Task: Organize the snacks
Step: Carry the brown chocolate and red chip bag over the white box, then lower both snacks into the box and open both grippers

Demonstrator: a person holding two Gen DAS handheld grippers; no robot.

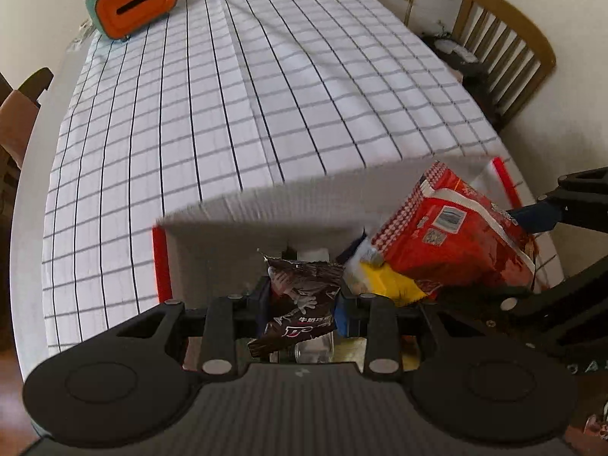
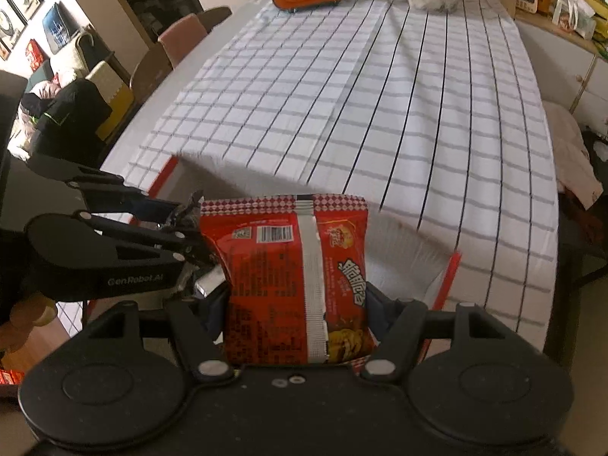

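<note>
Left hand-held gripper: jaws drawn narrow, clamped on a dark brown snack wrapper. The wrapper stands up between the fingers, its crimped top edge pointing away from the camera, its lower end hanging toward the camera.

Right hand-held gripper: jaws pressed on both side edges of a red snack bag. Bag upright, back seam and barcode facing the camera, serrated top seal uppermost. In the left view the same bag leans in from the right, just beside the brown wrapper.

Handling, as judged: both packs look light, soft and air-filled. Film is glossy, likely slippery; contents probably brittle, so a hard squeeze could crush them. Side edges or the flat crimped seal seem the safest places to hold. The red bag bulges between the jaws and may pivot if the grip loosens.

Below and beyond both grippers: a white box with red corner strips, open at the top. A yellow packet and other items lie inside; details too blurred to name. Both held packs hang over the box opening, the brown one nearer the box's left side, the red one toward its right.

The box sits at the near end of the table, on a white checked cloth. Far end: an orange-faced case, well apart. A wooden chair stands at far right.
</note>
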